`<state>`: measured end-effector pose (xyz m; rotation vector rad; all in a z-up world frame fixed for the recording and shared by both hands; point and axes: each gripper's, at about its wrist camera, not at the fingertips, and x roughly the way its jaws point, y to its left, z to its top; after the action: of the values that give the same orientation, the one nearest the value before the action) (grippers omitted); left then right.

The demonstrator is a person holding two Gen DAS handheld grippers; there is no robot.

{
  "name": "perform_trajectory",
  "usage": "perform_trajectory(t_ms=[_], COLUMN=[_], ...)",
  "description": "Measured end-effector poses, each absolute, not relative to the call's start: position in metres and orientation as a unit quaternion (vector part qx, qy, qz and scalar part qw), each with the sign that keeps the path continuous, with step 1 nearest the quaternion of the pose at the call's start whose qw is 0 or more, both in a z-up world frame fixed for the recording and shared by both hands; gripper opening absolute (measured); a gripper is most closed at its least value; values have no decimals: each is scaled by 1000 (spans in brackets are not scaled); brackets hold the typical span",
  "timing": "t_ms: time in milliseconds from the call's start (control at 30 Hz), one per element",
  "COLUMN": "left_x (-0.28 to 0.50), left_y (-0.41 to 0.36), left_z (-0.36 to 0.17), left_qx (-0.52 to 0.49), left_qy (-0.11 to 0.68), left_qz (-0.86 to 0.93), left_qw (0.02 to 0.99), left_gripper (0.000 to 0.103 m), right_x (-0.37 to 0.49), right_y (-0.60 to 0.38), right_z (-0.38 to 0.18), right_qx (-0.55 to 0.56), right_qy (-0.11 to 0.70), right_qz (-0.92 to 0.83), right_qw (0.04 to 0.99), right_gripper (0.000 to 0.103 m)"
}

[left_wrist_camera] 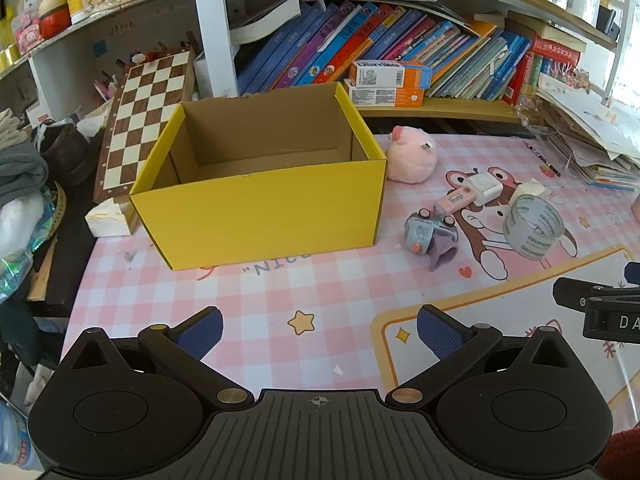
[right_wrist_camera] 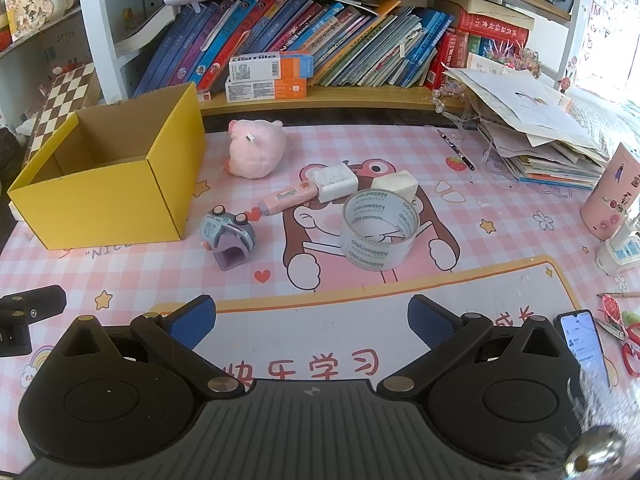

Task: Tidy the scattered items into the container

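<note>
Right hand-held gripper [right_wrist_camera: 312, 320] spread wide, empty, above table [right_wrist_camera: 360, 320]; tape roll [right_wrist_camera: 379, 230], toy car [right_wrist_camera: 228, 236] and plush pig [right_wrist_camera: 256, 148] lie beside yellow box [right_wrist_camera: 116, 196].

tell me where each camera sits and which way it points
Left wrist: sits on the left gripper, low over the desk mat, facing the yellow box and bookshelf; its open blue-padded fingers show, with the other gripper at the right edge.
Right wrist: sits on the right gripper, facing the tape roll and toy car; its open fingers show.
Shared: box, pink plush, tape, car, books.
</note>
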<state>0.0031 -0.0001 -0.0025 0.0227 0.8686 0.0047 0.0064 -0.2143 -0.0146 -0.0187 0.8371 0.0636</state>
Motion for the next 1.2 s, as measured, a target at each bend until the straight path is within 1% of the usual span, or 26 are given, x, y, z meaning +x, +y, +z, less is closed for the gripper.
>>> perform_trajectory(t_ms=[567, 1200], left_x=[5, 10], left_y=[0, 14], left_z=[-4, -9], left_qx=[11, -14], left_qy=[426, 439], left_qz=[2, -10], left_qw=[905, 898], left_gripper=[103, 103], right_x=[9, 5], right_y=[-214, -209], right_z=[-17, -18], right_qx=[-9, -6], right_qy=[412, 413], right_qz=[33, 18], right_qw=[911, 911], right_gripper=[103, 103])
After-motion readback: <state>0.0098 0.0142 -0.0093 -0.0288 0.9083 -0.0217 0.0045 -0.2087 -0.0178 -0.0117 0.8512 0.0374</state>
